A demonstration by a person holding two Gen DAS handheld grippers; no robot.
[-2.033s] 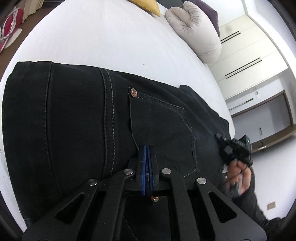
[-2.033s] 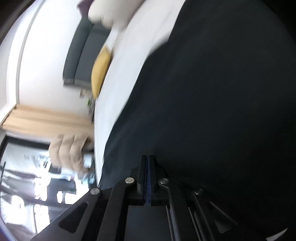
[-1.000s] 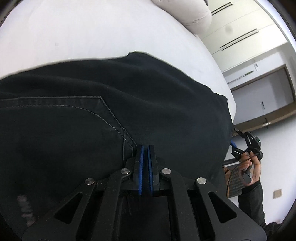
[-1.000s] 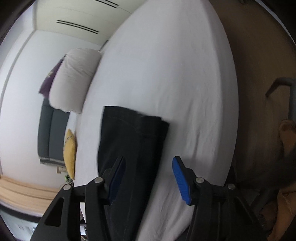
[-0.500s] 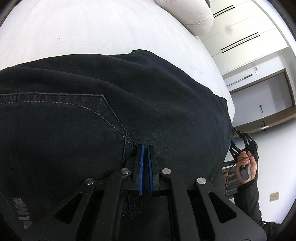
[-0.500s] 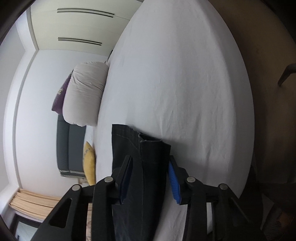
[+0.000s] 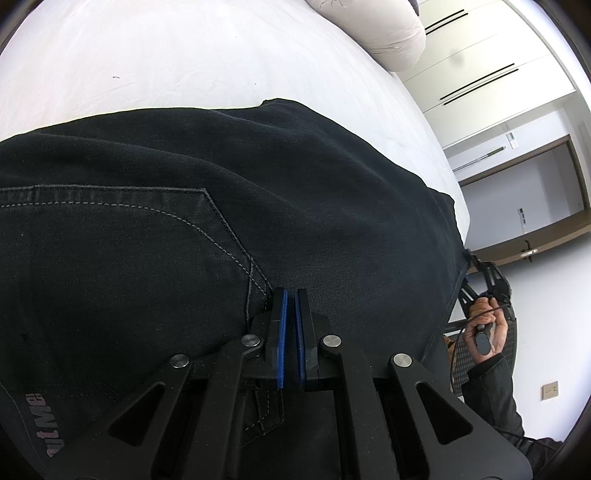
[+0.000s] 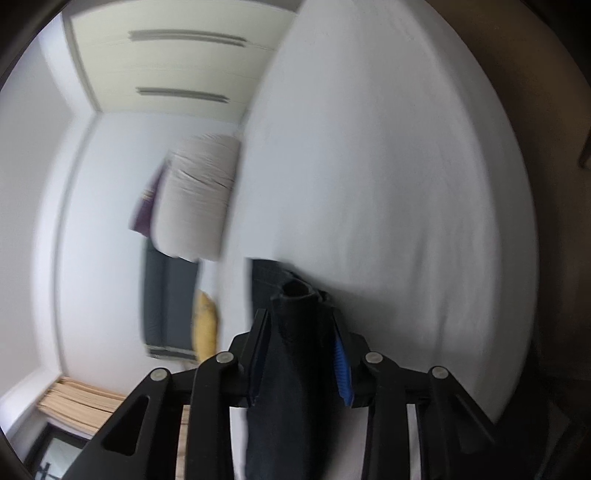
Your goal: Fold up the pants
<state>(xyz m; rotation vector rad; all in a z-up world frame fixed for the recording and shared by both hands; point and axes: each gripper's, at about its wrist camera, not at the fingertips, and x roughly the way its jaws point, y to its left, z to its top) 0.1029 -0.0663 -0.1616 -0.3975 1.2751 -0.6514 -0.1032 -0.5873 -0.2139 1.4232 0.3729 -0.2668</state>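
Note:
Black denim pants (image 7: pixel 221 206) lie spread on a white bed (image 7: pixel 184 55), back pocket stitching facing up. My left gripper (image 7: pixel 290 291) is shut, its blue pads nearly touching, tips resting on the cloth by the pocket corner; I see no fold between them. At the pants' far right end a hand (image 7: pixel 484 325) holds my right gripper (image 7: pixel 476 273). In the right wrist view the right gripper (image 8: pixel 299 314) is closing on the pants (image 8: pixel 295 354). The bunched hem end fills the gap between both pads and stands up as a tube.
A pale pillow (image 7: pixel 373 33) lies at the head of the bed, with white wardrobe doors (image 7: pixel 480 62) behind. The right wrist view shows the same pillow (image 8: pixel 199 199), a yellow cushion (image 8: pixel 205 325), a dark sofa (image 8: pixel 166 295) and brown floor (image 8: pixel 546 110) beyond the bed edge.
The right gripper slid onto the pants' end and its jaws narrowed until the hem bunched between the pads. The left gripper stayed shut and hardly moved over the last second.

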